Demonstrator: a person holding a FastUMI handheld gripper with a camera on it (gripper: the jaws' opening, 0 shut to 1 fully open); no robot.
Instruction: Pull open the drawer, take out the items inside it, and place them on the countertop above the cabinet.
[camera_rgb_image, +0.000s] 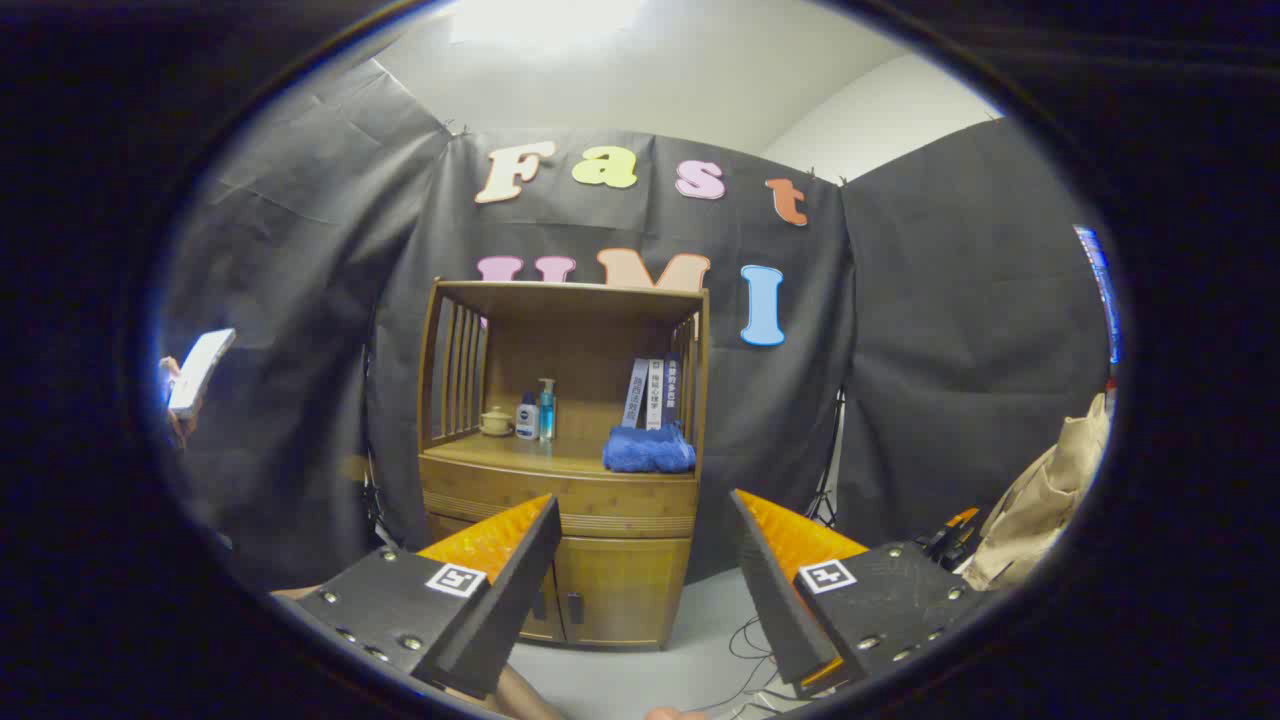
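Upright books with white and blue spines (652, 393), on the wooden cabinet's countertop (480, 452): printed characters too small to read. Small white bottle (527, 416): dark round label, illegible. Square black-and-white coded marker (455, 579) on each finger mount of the gripper (642, 498); fingers spread apart, holding nothing.

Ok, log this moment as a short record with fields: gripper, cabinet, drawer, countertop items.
gripper: gripper open, fingers spread wide, holding nothing, well short of the cabinet
cabinet: wooden cabinet seen between the fingers, against the black cloth wall
drawer: drawer closed, below the countertop, above two lower doors
countertop items: small pot, white bottle, blue pump bottle, folded blue towel, upright books behind the towel
progress: drawer not yet pulled
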